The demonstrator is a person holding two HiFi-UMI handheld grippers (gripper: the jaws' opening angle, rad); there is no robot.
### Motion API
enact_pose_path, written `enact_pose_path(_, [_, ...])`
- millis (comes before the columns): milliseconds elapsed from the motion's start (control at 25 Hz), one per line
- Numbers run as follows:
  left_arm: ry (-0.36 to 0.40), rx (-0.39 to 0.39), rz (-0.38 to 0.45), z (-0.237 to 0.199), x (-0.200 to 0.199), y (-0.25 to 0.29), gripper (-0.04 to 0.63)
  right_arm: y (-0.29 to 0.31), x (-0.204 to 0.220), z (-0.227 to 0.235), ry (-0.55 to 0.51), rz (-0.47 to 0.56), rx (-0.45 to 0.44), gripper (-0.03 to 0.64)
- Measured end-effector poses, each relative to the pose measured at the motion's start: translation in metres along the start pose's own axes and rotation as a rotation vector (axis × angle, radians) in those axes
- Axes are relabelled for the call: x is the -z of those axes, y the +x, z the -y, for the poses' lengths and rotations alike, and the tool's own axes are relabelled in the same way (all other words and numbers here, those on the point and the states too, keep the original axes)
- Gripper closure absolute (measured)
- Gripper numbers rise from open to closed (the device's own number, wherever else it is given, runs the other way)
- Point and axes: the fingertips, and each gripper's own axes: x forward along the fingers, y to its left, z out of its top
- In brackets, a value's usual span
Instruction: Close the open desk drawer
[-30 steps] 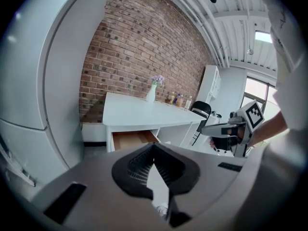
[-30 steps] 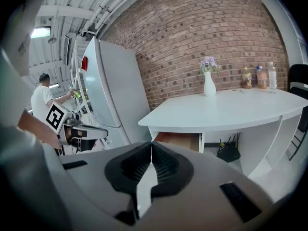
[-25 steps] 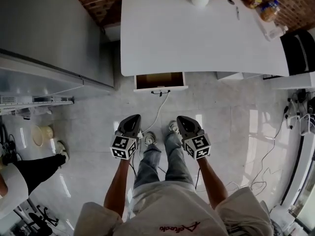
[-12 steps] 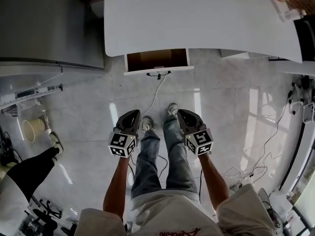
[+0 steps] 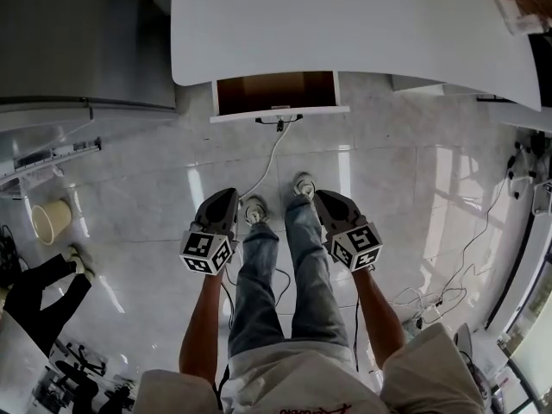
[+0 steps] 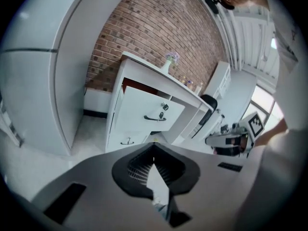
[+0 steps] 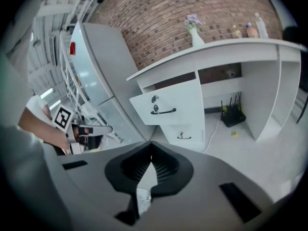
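Observation:
The white desk [image 5: 362, 24] fills the top of the head view, and its top drawer [image 5: 276, 93] stands pulled out, showing a brown inside and a white front with a dark handle [image 5: 278, 120]. Both grippers hang low over the floor by the person's legs, well short of the drawer. My left gripper [image 5: 226, 197] is shut and empty; my right gripper [image 5: 320, 198] is shut and empty too. The left gripper view has the open drawer front [image 6: 151, 110] ahead beyond the shut gripper [image 6: 154, 144]. In the right gripper view the drawer front [image 7: 171, 107] lies ahead past the shut gripper [image 7: 151, 144].
A tall grey cabinet [image 5: 78, 41] stands left of the desk. A white cable [image 5: 269, 164] runs across the tiled floor from under the drawer. A lower shut drawer [image 7: 184, 134] sits below the open one. A bucket [image 5: 50, 221] and another person's leg [image 5: 34, 285] are at left.
Both grippers have sunk lower, staying shut side by side. The desk and open drawer have slid nearer and larger in the head view. The bystander's leg at left has shifted.

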Motion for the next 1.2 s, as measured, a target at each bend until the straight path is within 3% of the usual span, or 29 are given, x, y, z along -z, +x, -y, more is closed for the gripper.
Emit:
enact_pose_path(80, [-0.189,0.073,0.091,-0.003,-0.010,0.003,0.583,0.003,-0.010,0.002,0.202,0.060,-0.081,0.599])
enact_pose_path(280, [-0.883,0.302,0.418,-0.023,-0.034,0.006,0.583,-0.001,-0.036,0.026,0.908,0.393,-0.360,0.598])
enact_pose_path(360, [-1.136,0.394,0.524,-0.032,-0.036,0.012,0.583,-0.008,-0.046,0.038,1.083,0.551,-0.473,0.598])
enact_pose_path(440, [-1.267,0.441,0.575,-0.037,-0.035,0.017,0.583,-0.011,-0.046,0.048,1.167,0.636,-0.530,0.598])
enact_pose_path(520, [-1.258,0.439,0.550,-0.035,-0.030,0.023,0.583,-0.008,-0.037,0.052,1.165,0.625,-0.516,0.598])
enact_pose_path(680, [-1.159,0.418,0.440,-0.022,-0.020,0.033,0.581,0.000,-0.024,0.043,1.092,0.514,-0.496,0.593])
enact_pose_path(720, [-1.148,0.421,0.425,-0.020,-0.017,0.035,0.541,0.002,-0.020,0.040,1.079,0.486,-0.501,0.573])
enact_pose_path(760, [-1.144,0.433,0.412,-0.019,-0.015,0.036,0.457,0.005,-0.016,0.037,1.069,0.459,-0.506,0.485])
enact_pose_path(800, [-1.143,0.445,0.402,-0.017,-0.013,0.037,0.409,0.008,-0.013,0.035,1.061,0.436,-0.508,0.438])
enact_pose_path(1200, [-1.120,0.383,0.397,-0.032,-0.008,0.063,0.403,0.036,-0.002,0.049,1.055,0.388,-0.473,0.416])
